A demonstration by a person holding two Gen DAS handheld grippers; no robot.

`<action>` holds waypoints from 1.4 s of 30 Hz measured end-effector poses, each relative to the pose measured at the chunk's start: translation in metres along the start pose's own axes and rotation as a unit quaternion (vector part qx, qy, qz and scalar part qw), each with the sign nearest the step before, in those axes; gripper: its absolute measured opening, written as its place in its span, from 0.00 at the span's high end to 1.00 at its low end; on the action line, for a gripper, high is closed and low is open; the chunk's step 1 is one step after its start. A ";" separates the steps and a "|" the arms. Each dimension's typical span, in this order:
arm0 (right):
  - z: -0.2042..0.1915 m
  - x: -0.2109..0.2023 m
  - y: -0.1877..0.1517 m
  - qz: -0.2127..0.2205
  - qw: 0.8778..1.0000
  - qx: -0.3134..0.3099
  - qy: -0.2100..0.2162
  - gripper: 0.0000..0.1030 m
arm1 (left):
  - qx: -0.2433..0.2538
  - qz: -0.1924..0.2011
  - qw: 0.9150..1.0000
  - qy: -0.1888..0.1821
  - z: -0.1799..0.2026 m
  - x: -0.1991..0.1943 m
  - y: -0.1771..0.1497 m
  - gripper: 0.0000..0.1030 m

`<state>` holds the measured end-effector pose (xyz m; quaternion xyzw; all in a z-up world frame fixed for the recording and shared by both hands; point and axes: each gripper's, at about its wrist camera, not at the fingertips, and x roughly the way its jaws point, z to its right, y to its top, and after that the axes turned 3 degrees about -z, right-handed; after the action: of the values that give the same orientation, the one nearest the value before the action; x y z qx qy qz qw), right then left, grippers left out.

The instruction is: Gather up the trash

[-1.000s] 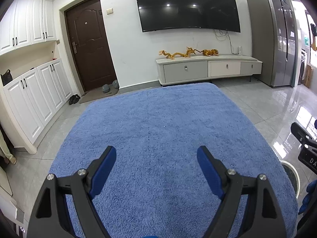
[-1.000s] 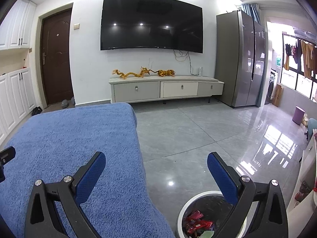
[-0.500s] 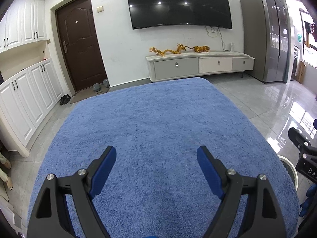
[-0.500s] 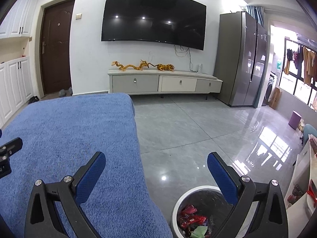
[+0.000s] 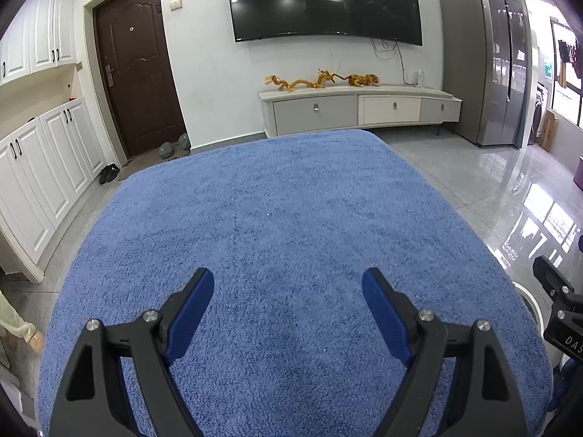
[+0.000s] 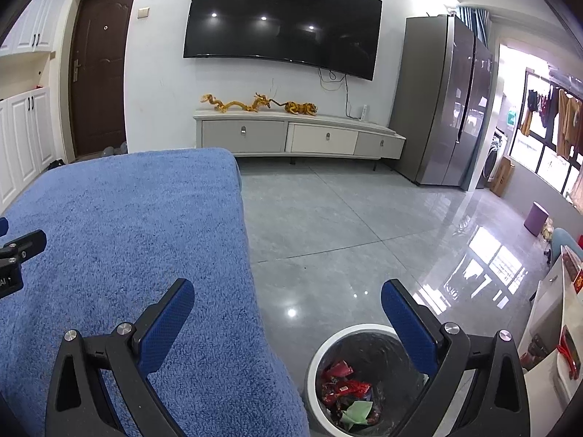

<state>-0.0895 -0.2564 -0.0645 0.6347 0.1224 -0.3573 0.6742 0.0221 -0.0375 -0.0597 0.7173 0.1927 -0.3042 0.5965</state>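
My left gripper [image 5: 288, 284] is open and empty above a blue fluffy cloth [image 5: 277, 211] that covers a table. My right gripper [image 6: 288, 295] is open and empty over the cloth's right edge [image 6: 240, 240]. A white trash bin [image 6: 328, 349] with a dark liner stands on the floor below the right gripper. Red wrappers [image 6: 342, 386] and a green wrapper [image 6: 355, 411] lie inside it. The bin's rim also shows in the left wrist view [image 5: 530, 298]. No loose trash shows on the cloth.
A grey tiled floor [image 6: 346, 225] stretches to a TV cabinet [image 6: 298, 138] under a wall TV. A grey fridge [image 6: 448, 102] stands at the right, white cupboards [image 5: 43, 153] and a brown door [image 5: 138, 73] at the left. A white counter [image 6: 557, 327] lies at the far right.
Both grippers have tilted up a little and stayed open. More of the trash bin and its wrappers shows under the right gripper than one second ago.
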 end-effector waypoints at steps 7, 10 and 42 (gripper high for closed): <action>0.004 0.003 -0.001 -0.001 1.000 0.005 0.002 0.00 | 0.005 -0.008 1.000 0.000 0.003 0.010 -0.001 0.20; 0.006 0.005 -0.001 -0.003 1.000 0.007 0.002 0.00 | 0.008 -0.010 1.000 0.000 0.003 0.013 -0.002 0.20; 0.003 0.000 0.002 -0.002 1.000 0.000 0.006 0.00 | 0.007 -0.025 1.000 -0.003 0.000 0.008 -0.007 0.20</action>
<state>-0.0888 -0.2590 -0.0628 0.6364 0.1274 -0.3547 0.6731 0.0240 -0.0371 -0.0704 0.7155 0.2064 -0.3229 0.5841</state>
